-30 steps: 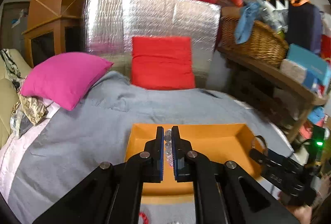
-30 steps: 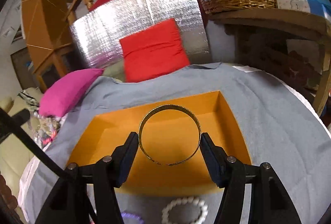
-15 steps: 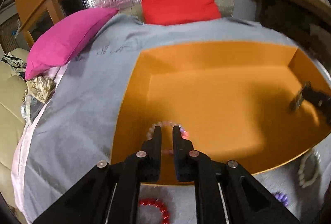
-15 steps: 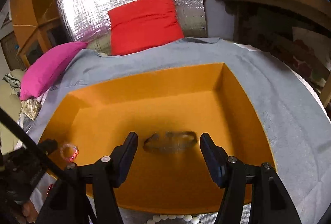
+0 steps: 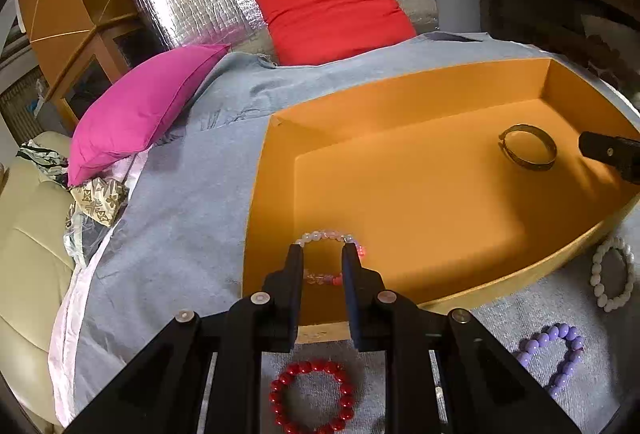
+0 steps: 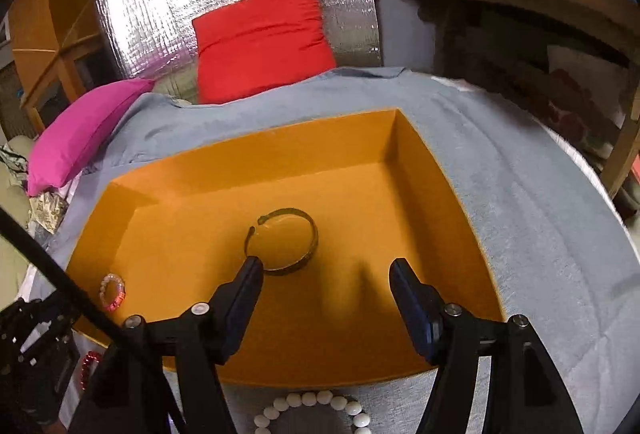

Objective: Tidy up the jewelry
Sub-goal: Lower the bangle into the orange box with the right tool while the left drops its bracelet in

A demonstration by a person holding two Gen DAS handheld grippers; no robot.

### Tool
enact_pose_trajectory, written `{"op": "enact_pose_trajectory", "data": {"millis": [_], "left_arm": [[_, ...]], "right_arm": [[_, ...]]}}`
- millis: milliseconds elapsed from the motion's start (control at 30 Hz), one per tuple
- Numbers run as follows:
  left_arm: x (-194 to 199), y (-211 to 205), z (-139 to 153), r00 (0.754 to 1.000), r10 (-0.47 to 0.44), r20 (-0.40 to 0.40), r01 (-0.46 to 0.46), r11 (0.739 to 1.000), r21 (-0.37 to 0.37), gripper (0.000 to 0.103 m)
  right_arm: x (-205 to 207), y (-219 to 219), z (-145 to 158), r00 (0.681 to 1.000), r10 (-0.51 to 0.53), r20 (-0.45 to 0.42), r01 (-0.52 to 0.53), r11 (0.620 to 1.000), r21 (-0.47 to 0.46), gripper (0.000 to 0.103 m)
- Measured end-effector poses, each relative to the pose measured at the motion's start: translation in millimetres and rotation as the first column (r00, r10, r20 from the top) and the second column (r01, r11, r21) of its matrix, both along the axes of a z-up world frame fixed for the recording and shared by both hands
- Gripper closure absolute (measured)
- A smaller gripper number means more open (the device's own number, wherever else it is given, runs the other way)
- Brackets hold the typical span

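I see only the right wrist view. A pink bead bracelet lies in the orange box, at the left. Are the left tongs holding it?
Observer: No. The left tongs have just been opening; the pink bracelet lies on the floor of the orange box between their fingers, apparently not pinched.
Operator: Besides the white one, which bracelets wait outside?
Observer: A purple bracelet lies on the grey cloth, near the white bracelet.
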State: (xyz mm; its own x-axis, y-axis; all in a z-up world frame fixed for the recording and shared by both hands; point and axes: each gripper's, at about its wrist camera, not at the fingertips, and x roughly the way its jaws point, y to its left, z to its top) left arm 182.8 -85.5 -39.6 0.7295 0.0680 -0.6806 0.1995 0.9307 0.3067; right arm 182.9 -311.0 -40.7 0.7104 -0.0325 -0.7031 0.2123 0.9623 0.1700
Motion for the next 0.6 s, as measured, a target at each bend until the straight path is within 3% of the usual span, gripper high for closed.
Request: {"op": "enact_pose_trajectory", "data": {"millis": [233, 600], "left_arm": [[-2, 1, 3, 1.0, -0.007, 0.004, 0.007, 1.0, -0.006, 0.084], [-13, 6, 21, 0.999, -0.016, 0.03, 0.017, 0.999, -0.036, 0.083]], "right_arm": [[1, 5, -4, 1.0, 0.015, -0.023, -0.017, 0.997, -0.074, 0.034], [-19, 2, 25, 0.994, 0.008, 0.106, -0.006, 1.0, -0.02, 0.034]]}}
